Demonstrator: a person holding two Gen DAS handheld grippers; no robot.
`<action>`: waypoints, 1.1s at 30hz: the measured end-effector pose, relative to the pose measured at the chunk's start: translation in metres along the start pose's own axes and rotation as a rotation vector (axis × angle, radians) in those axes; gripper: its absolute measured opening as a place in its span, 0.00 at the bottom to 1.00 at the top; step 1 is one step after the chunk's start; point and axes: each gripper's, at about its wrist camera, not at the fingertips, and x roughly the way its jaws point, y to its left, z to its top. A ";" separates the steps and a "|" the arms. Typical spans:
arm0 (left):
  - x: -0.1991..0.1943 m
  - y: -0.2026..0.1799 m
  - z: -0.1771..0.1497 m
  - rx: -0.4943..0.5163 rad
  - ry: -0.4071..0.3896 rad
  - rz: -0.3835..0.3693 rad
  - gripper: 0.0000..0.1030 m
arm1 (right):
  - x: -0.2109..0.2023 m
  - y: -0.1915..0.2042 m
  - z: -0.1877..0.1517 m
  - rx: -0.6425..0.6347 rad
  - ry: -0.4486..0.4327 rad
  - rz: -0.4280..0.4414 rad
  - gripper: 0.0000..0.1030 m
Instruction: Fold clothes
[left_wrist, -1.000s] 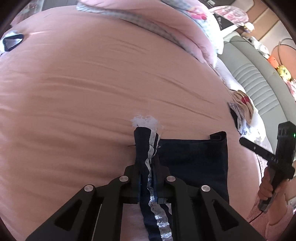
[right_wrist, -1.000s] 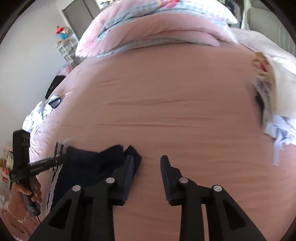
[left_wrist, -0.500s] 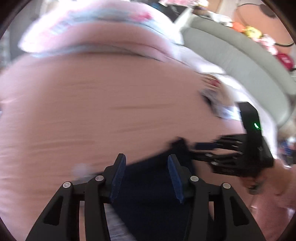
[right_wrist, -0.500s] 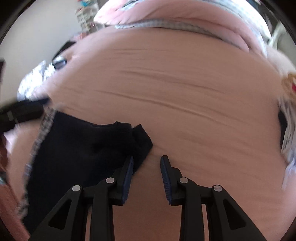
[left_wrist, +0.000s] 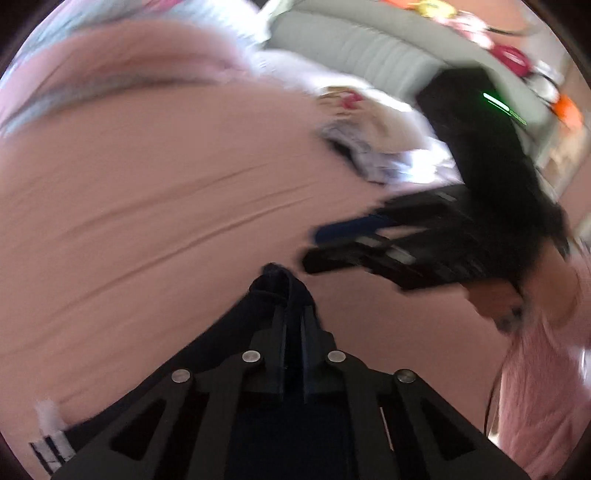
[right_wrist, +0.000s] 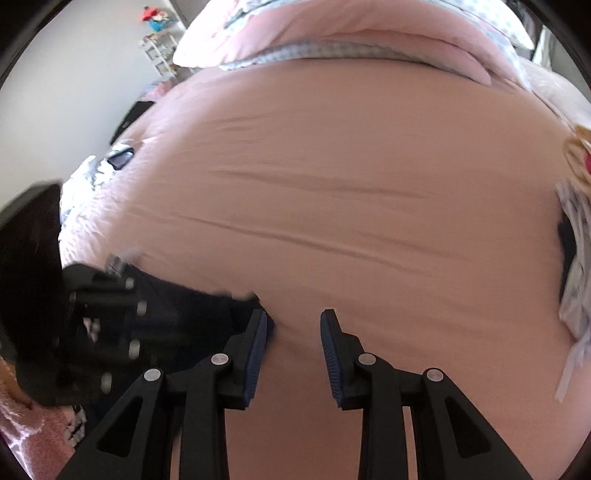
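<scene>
The left claw (left_wrist: 293, 317) is pressed together on a bunched fold of the dark navy garment (left_wrist: 266, 295); its jaws have just been closing, and the cloth sits pinched between the pads, a small peak of fabric poking out just past the fingertips. The rest of the garment runs back under the claw toward the camera. Off to the lower left of the claw, at the edge of the view, a strip of white trim (left_wrist: 50, 432) shows at the garment's border. Ahead and all around lies the pink bed sheet (left_wrist: 147, 206), creased in long shallow lines. To the right of the left claw, near it but apart, the right claw (left_wrist: 354, 240) comes in blurred, a hand (left_wrist: 495, 299) in a pink sleeve (left_wrist: 535, 387) behind it. Farther ahead on the right lies a heap of pale clothes (left_wrist: 373, 147), and beyond that a grey padded headboard (left_wrist: 369, 48).

In the right wrist view, the right claw (right_wrist: 293, 328) stands spread, with only bare sheet (right_wrist: 351, 184) between its pads. Its left finger lies just beside the garment's (right_wrist: 199, 306) dark corner; whether it touches, I cannot tell. Left of that, the left claw (right_wrist: 99, 314) appears as a blurred black shape over the cloth. Far ahead a pink quilt (right_wrist: 332, 33) is piled at the head of the bed.
</scene>
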 end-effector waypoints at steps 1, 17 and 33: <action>-0.003 -0.004 -0.002 0.026 -0.005 0.001 0.04 | 0.002 0.000 0.004 -0.005 0.005 0.014 0.29; 0.001 -0.006 -0.012 0.026 -0.007 0.098 0.04 | 0.026 0.044 0.010 -0.296 0.261 -0.032 0.31; -0.008 0.001 -0.019 0.018 -0.078 0.098 0.05 | 0.018 0.042 0.004 -0.095 0.088 0.031 0.31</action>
